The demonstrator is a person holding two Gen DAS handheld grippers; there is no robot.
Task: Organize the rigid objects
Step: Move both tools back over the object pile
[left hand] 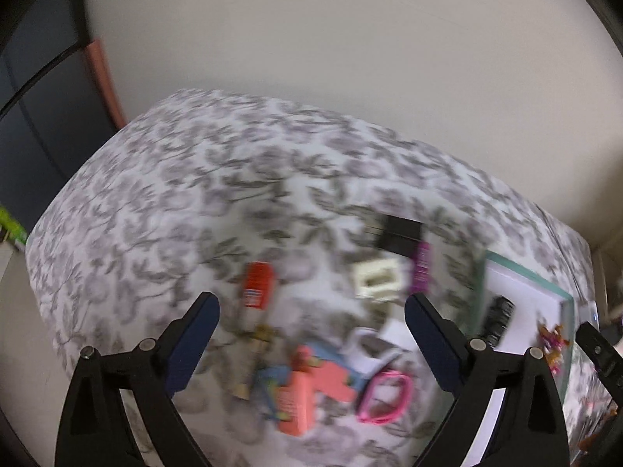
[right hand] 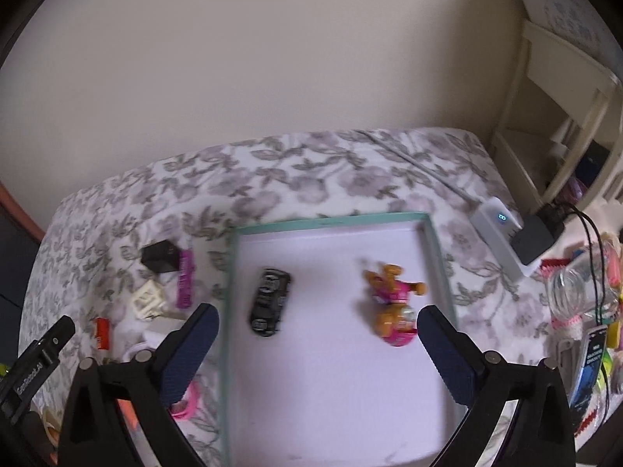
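Observation:
A white tray with a teal rim lies on the flowered cloth; in it are a black toy car and a pink and orange toy figure. My right gripper is open and empty above the tray's near part. My left gripper is open and empty above a blurred cluster: a red box, a cream block, a purple piece, a black cube, an orange box and pink glasses. The tray lies to its right.
The flowered table stands against a beige wall. At the right are a white device, a black charger with cables, a clear bottle and a cream shelf. A dark cabinet stands at the left.

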